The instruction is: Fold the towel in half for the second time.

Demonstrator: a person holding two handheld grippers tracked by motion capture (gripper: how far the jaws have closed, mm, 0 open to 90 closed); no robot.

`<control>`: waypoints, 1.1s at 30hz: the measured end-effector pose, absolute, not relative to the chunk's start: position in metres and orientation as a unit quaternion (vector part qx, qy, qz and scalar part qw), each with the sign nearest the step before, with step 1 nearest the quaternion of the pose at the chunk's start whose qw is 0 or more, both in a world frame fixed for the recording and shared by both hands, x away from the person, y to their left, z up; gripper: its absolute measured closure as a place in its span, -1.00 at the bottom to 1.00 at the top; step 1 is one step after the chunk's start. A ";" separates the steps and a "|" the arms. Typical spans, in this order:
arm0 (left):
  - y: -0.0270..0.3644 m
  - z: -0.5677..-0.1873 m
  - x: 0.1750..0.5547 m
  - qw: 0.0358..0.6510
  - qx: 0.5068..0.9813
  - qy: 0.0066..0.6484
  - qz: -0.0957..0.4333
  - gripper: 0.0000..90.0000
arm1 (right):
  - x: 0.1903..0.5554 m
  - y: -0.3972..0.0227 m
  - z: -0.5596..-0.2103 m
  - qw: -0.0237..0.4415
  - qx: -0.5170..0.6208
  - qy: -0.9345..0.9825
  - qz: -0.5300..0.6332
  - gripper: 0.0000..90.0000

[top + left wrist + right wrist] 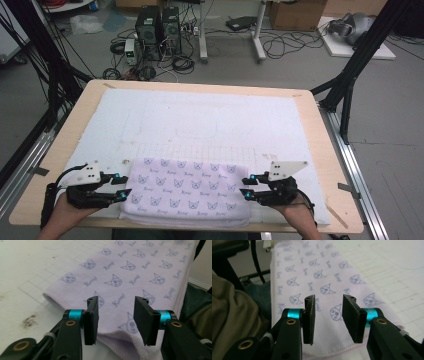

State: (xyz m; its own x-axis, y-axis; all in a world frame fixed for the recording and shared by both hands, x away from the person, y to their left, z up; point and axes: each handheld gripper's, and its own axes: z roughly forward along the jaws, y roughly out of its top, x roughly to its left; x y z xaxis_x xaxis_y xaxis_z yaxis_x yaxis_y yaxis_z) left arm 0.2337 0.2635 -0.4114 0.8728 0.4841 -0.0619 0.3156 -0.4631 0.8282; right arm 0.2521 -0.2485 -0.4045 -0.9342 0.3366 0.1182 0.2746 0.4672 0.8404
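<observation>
A pale wooden table [60,150] with rounded corners carried a white padded mat [200,120]. Beyond it lay a grey floor [390,125] strewn with black cables [285,47], two black computer towers [157,30], a brown cardboard box [295,14] and white desk legs [259,35].

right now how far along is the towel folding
Done: the lilac towel lies folded into a band on the white mat. In hand: nothing; the left gripper and right gripper sit open at its two ends. Left: probably another fold, each end yet to be gripped.
</observation>
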 end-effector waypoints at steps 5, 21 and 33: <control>0.254 -0.426 0.228 0.439 0.867 0.224 0.073 0.30 | 0.249 -0.234 -0.421 0.013 0.163 0.870 0.465 0.40; 0.260 -0.422 0.232 0.429 0.867 0.236 0.099 0.19 | 0.254 -0.239 -0.428 0.025 0.191 0.876 0.441 0.19; 0.246 -0.430 0.313 0.399 0.854 0.310 0.129 0.01 | 0.323 -0.238 -0.428 0.065 0.258 0.869 0.417 -0.10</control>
State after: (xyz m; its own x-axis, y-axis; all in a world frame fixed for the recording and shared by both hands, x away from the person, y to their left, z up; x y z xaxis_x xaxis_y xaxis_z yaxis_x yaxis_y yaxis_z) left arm 0.3130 0.2461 -0.4302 0.7752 0.6311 -0.0272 0.4260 -0.4905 0.7602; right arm 0.3228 -0.2378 -0.4279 -0.8583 0.5027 0.1030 0.3952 0.5195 0.7576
